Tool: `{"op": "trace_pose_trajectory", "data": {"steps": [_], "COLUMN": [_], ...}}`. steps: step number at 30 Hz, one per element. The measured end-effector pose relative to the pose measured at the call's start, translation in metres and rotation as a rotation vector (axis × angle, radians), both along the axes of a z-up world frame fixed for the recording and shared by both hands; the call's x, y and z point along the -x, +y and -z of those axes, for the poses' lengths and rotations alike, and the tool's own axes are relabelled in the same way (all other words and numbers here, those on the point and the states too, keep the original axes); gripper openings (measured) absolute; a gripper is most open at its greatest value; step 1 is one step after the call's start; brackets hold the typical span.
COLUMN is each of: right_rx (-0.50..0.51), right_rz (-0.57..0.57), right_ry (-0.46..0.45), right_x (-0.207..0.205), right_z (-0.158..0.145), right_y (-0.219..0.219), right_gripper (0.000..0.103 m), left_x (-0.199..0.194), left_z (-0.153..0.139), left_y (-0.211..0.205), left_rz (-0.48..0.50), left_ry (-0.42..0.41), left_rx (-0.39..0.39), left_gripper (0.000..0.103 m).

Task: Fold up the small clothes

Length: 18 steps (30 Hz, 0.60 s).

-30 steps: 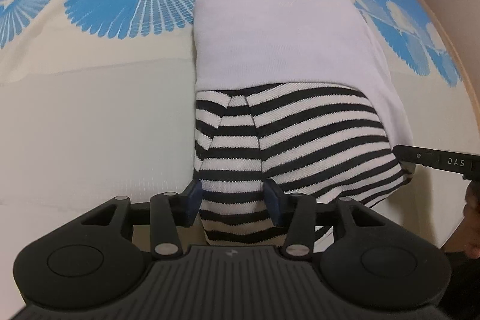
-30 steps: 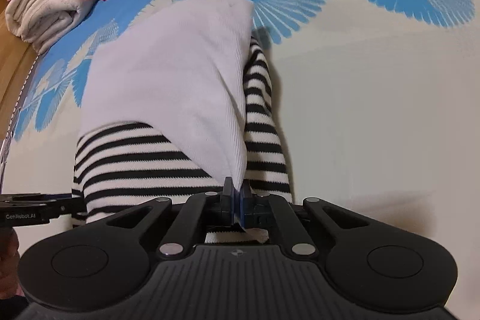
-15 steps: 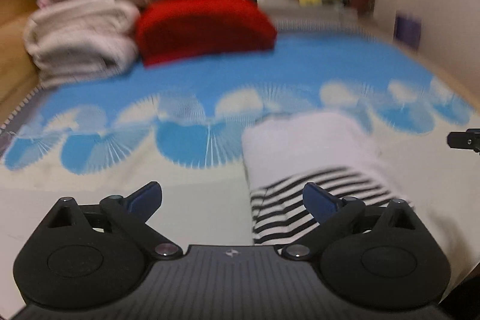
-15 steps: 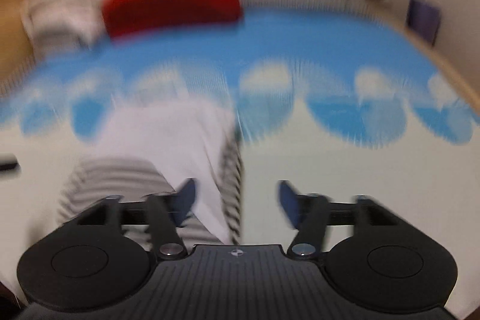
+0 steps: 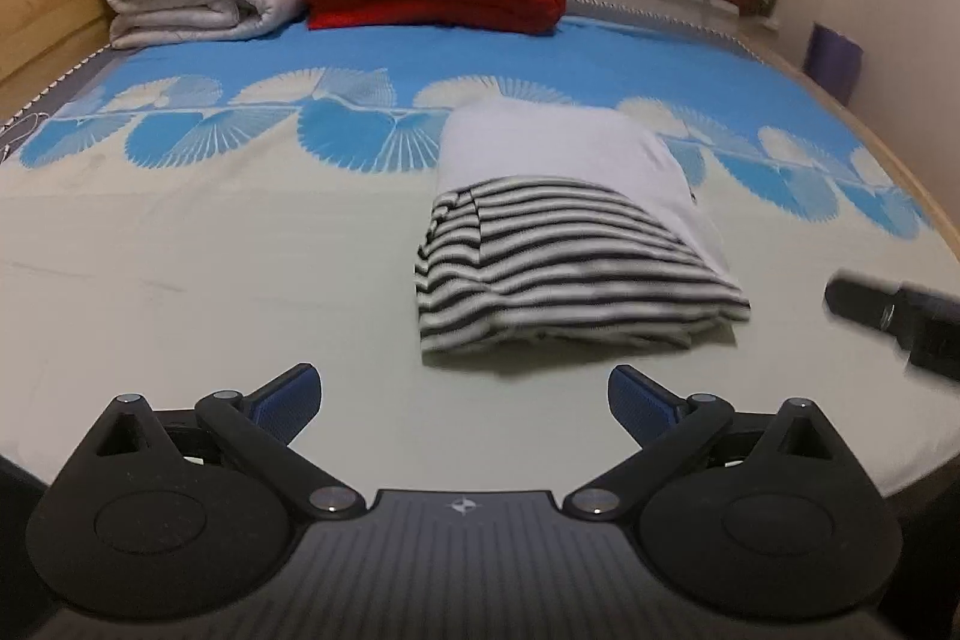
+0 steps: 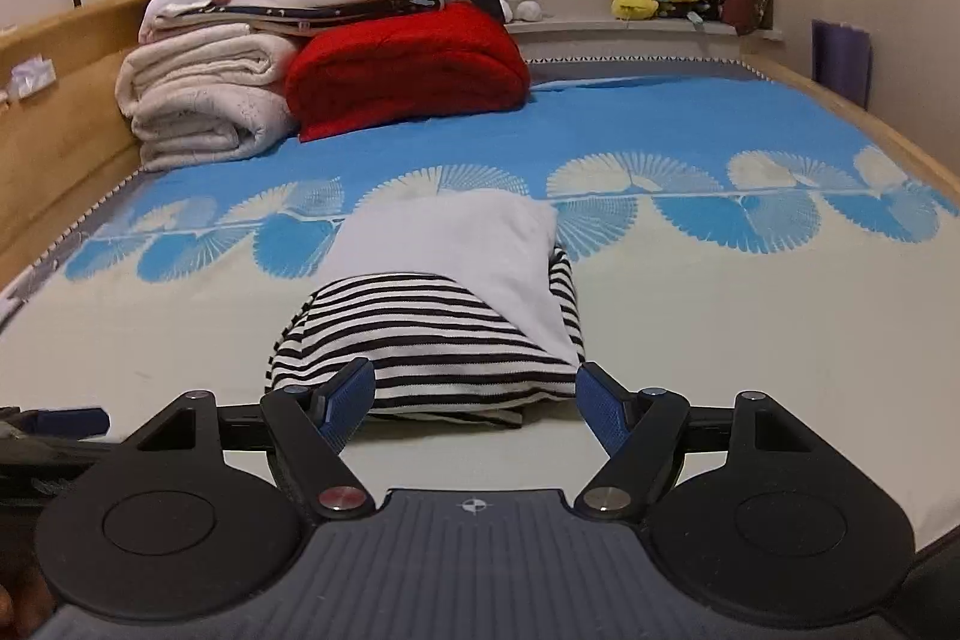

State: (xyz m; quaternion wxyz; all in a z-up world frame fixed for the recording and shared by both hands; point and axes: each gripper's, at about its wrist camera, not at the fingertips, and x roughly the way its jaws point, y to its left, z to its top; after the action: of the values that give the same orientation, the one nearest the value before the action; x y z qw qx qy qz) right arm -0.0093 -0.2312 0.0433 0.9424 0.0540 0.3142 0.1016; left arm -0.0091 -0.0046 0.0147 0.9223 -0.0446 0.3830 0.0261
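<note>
My left gripper (image 5: 465,403) stands with its blue ribbed pads (image 5: 288,400) spread as wide as they go, nothing between them but bare sheet. My right gripper (image 6: 474,397) is opening too, its jaws wide apart; from its own camera the pads frame the near hem of the bundle, yet neither presses the cloth.

Just beyond both claws lies the folded black-and-white striped knit garment with a plain white panel (image 5: 564,244), resting on the cream part of the bedsheet (image 5: 210,250). It reads as a squarish, soft packet: the striped layer forms the near half, the smooth white ribbed layer the far half. The near edge looks a little lumpy, with a loose fold peeking out underneath.

I judge this fold finished and let go. The next move calls for either tidying that near hem or setting the packet aside and fetching another piece; limp knit will sag, so I would lift it from both sides.

Farther off, the sheet turns blue with fan-shaped white prints, then come a plump folded red blanket (image 6: 408,70) and stacked cream quilts (image 6: 204,100).
</note>
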Motion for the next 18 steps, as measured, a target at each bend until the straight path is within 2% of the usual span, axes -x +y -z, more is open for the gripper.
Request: {"op": "trace_pose_trajectory", "data": {"steps": [3,7,10,18], "right_rx": [0.033,0.054,0.084,0.077], "right_rz": [-0.011,-0.030,-0.056,-0.074], "right_ry": [0.028,0.035,0.013,0.023], "right_x": [-0.006,-0.010,-0.009,-0.017], "right_z": [0.009,0.012,0.012,0.014], "right_y": [0.010,0.020,0.027,0.034], "right_gripper": [0.075,0.075,0.078,0.079], "left_x": [-0.007,-0.012,-0.013,-0.021], "left_z": [0.001,0.006,0.007,0.014], "left_y": [0.000,0.003,-0.001,0.001], "left_rz": [0.021,0.008,0.017,-0.007], "left_ry": [-0.015,0.011,0.008,0.032], "left_rx": [-0.022,0.039,0.025,0.028], "left_gripper": [0.102,0.102,0.102,0.102]}}
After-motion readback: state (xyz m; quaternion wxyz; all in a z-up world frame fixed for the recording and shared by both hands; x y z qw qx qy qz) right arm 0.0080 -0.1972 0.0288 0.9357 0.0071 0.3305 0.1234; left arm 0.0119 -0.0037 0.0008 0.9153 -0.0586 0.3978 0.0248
